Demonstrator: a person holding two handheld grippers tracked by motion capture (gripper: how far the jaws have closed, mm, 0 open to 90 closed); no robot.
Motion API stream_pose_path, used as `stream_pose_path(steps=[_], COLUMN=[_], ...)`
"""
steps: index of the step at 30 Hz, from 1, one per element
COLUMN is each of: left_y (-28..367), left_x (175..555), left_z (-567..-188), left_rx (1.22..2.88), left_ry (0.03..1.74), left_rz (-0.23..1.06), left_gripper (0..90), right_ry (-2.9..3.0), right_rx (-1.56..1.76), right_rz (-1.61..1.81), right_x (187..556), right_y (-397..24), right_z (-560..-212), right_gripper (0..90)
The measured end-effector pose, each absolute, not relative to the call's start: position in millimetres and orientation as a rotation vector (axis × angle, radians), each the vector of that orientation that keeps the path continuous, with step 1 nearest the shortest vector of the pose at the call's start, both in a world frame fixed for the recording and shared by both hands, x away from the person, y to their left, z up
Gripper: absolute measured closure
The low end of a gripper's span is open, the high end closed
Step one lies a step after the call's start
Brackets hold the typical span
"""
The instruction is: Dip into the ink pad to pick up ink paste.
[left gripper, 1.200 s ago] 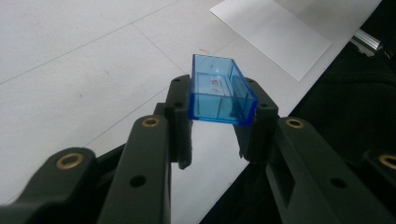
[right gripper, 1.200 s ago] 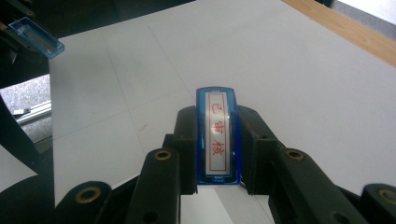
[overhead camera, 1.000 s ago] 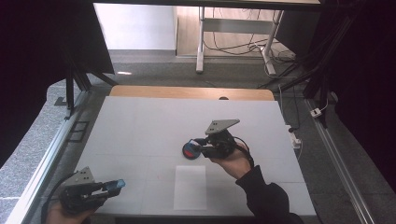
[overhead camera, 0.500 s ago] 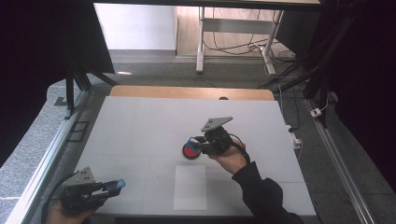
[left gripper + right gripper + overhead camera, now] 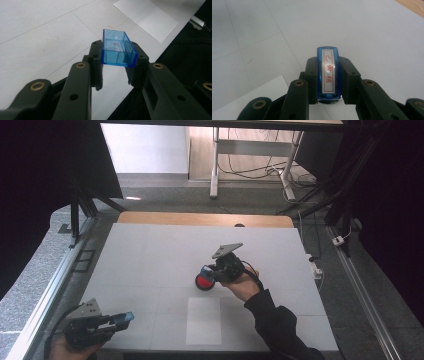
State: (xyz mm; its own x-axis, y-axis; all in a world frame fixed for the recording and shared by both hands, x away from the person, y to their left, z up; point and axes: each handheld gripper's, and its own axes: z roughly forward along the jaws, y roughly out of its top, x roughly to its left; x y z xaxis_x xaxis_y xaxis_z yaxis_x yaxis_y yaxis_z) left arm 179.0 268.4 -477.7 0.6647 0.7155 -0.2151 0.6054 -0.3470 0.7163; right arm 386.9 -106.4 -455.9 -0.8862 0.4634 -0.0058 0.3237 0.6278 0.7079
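Observation:
A stamp [image 5: 328, 75] with a blue body and a white label bearing red characters sits between the jaws of my right gripper [image 5: 328, 82], which is shut on it. In the high view the stamp [image 5: 204, 280] shows a red round end, held low over the middle of the white table by the right gripper [image 5: 212, 274]. My left gripper [image 5: 117, 62] is shut on a clear blue rectangular cap [image 5: 118, 50], its open side up. It is held at the table's near left corner, cap [image 5: 126, 317] and left gripper [image 5: 120, 320] pointing right.
A white sheet of paper [image 5: 204, 320] lies flat on the table [image 5: 150, 250] just in front of the stamp, also seen as the paper [image 5: 146, 17] and the paper corner [image 5: 259, 92]. A wooden strip [image 5: 200, 218] edges the far side. Metal rails flank the table.
My right gripper has drifted slightly left and lower with the stamp in it. The left gripper and the blue cap have stayed in place.

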Motion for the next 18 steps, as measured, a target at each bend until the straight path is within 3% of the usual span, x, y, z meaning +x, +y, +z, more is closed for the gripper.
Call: stream_pose_path(steps=[18], left_y=[268.5], left_x=[179.4], left_z=[-477.9], left_rx=[2.066], left_ry=[1.021], left_rz=[0.17], left_gripper=[68.6], right_ry=[2.69], right_rx=[0.667], right_rz=[1.001], right_x=[400.7], right_y=[-97.0], right_z=[-473.0], right_gripper=[71.6])
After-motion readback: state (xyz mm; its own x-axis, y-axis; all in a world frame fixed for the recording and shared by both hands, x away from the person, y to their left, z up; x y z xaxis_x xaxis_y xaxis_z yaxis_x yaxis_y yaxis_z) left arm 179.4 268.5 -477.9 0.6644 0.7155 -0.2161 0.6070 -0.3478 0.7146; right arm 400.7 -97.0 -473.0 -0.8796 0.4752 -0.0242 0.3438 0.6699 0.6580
